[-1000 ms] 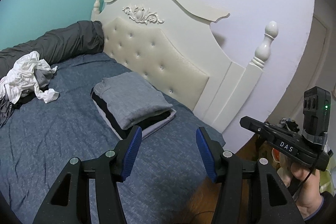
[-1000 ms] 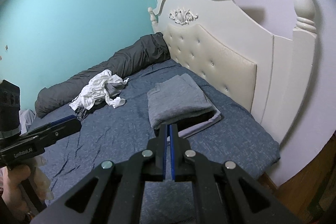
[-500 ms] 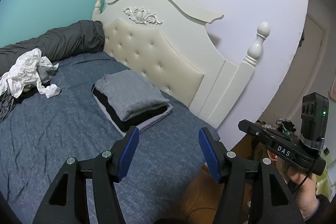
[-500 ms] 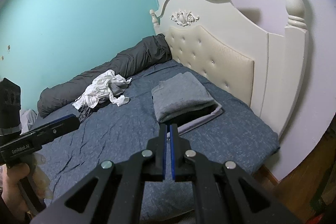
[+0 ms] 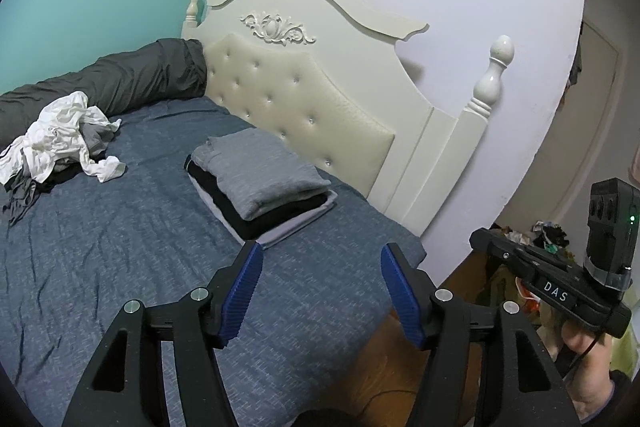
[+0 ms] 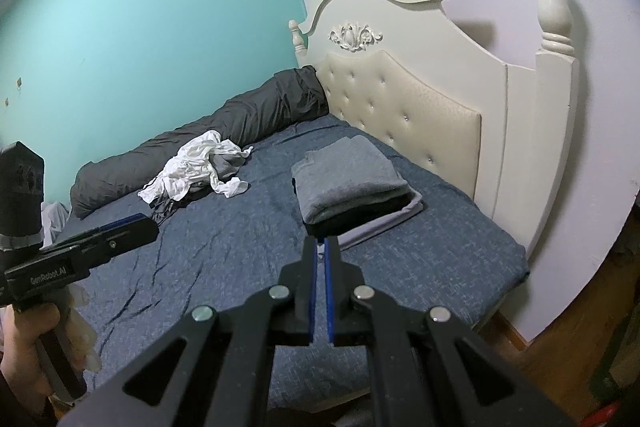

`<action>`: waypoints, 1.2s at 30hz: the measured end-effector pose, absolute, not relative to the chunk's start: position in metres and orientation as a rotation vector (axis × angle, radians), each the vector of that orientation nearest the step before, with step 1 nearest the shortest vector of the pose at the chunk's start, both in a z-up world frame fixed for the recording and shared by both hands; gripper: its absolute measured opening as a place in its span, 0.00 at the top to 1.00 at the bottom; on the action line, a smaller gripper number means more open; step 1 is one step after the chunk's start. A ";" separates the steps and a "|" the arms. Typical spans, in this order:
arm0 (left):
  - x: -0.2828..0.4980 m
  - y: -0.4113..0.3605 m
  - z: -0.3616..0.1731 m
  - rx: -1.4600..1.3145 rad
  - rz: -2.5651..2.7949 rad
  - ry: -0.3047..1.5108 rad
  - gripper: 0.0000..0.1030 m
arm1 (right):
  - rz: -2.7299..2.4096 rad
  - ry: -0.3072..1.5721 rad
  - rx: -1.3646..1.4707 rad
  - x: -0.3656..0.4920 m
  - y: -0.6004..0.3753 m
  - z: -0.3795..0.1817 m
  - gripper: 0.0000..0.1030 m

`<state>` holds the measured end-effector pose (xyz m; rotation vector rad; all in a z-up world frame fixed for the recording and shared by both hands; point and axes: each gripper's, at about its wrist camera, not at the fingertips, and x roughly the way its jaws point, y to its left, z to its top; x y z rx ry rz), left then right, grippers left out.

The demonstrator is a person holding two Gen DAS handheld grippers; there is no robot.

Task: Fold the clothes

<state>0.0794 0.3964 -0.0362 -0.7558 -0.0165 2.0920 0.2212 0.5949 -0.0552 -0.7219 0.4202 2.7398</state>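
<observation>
**A:** I'm holding the left gripper (image 5: 322, 271) over the near corner of the bed (image 5: 120, 259); its jaws are opening, with nothing between the blue pads. The right gripper (image 6: 321, 259) is staying clenched and empty.

**B:** And the clothes?

**A:** I'm seeing the folded stack (image 5: 260, 183) lying flat just ahead of both grippers, close beside the tufted headboard (image 5: 304, 107). Its long axis is running roughly along the headboard, with the rolled fold of the grey top piece facing me.

**B:** Farther back?

**A:** The unfolded pile (image 5: 60, 143) of white and grey clothes is sitting well apart from the stack, against the dark bolster (image 5: 132, 79).

**B:** Anything changing?

**A:** Both grippers are pulling back: more wooden floor (image 5: 400, 355) is showing, and the stack is looking farther away than a second ago.
</observation>
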 end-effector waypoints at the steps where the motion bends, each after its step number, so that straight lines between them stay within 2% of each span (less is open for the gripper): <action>1: 0.080 0.395 -0.037 -0.755 2.094 -0.016 0.35 | 2.737 0.414 -0.720 0.222 0.593 -0.056 0.96; 3: 0.081 0.394 -0.038 -0.756 2.096 -0.010 0.33 | 2.739 0.413 -0.716 0.224 0.590 -0.057 0.92; 6: 0.083 0.391 -0.040 -0.752 2.106 0.005 0.32 | 2.739 0.431 -0.717 0.226 0.590 -0.061 0.76; 8: 0.084 0.389 -0.041 -0.753 2.108 0.007 0.31 | 2.737 0.434 -0.714 0.228 0.589 -0.062 0.71; 13: 0.087 0.385 -0.043 -0.752 2.111 0.013 0.30 | 2.727 0.439 -0.718 0.233 0.587 -0.065 0.68; 15: 0.088 0.384 -0.043 -0.753 2.116 0.015 0.28 | 2.718 0.432 -0.710 0.238 0.586 -0.066 0.57; 17: 0.088 0.383 -0.044 -0.753 2.121 0.016 0.25 | 2.709 0.433 -0.704 0.240 0.586 -0.066 0.51; 23: 0.090 0.380 -0.046 -0.750 2.141 0.024 0.19 | 2.695 0.443 -0.714 0.245 0.587 -0.071 0.49; 26: 0.091 0.380 -0.046 -0.748 2.146 0.025 0.16 | 2.685 0.442 -0.709 0.248 0.587 -0.072 0.41; 29: 0.091 0.379 -0.046 -0.744 2.150 0.021 0.10 | 2.677 0.429 -0.707 0.247 0.586 -0.072 0.39; 33: 0.092 0.379 -0.046 -0.742 2.163 0.022 0.07 | 2.666 0.432 -0.692 0.249 0.586 -0.073 0.26; 36: 0.093 0.379 -0.046 -0.741 2.171 0.025 0.04 | 2.654 0.425 -0.682 0.250 0.586 -0.073 0.21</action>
